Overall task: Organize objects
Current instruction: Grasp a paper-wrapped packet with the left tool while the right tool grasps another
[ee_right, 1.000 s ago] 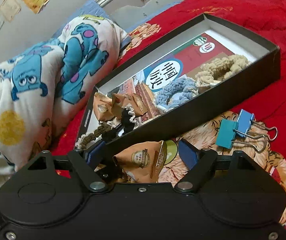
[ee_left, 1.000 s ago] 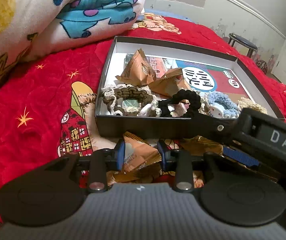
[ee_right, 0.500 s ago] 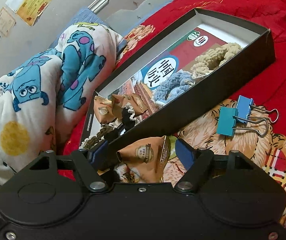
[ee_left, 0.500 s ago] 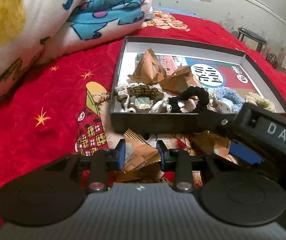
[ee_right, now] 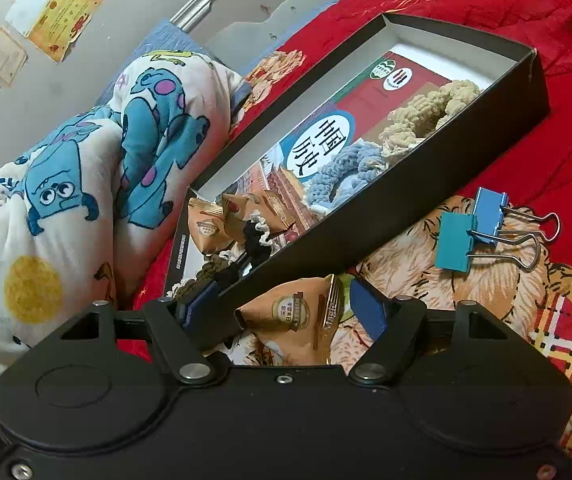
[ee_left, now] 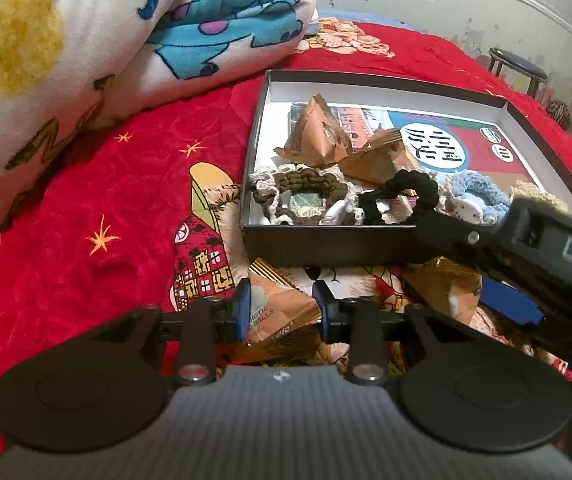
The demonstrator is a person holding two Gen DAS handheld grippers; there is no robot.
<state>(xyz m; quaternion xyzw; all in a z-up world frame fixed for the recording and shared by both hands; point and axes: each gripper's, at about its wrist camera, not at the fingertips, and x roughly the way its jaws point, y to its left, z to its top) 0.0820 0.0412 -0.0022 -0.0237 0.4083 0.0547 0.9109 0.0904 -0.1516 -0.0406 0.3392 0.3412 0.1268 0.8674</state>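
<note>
My left gripper [ee_left: 281, 307] is shut on an orange snack packet [ee_left: 275, 310] and holds it in front of the black box [ee_left: 326, 246]. The box holds two more orange packets [ee_left: 318, 140], a brown scrunchie [ee_left: 302, 188], a black scrunchie [ee_left: 410, 192], a blue one [ee_left: 482, 196] and a beige one [ee_right: 430, 108]. My right gripper [ee_right: 286, 304] is open around another orange packet [ee_right: 294, 316] lying on the bed by the box's near wall [ee_right: 386, 216]; the pads do not touch it. The right gripper's body crosses the left wrist view [ee_left: 526, 256].
Two blue binder clips [ee_right: 482, 232] lie on the red bedspread [ee_left: 85, 208] right of the box. A rolled cartoon blanket [ee_left: 85, 40] lies at the left. A stool [ee_left: 518, 64] stands beyond the bed.
My left gripper has drawn back and lifted with its packet, so the box looks farther off. My right gripper has stayed open around its packet and shifted slightly.
</note>
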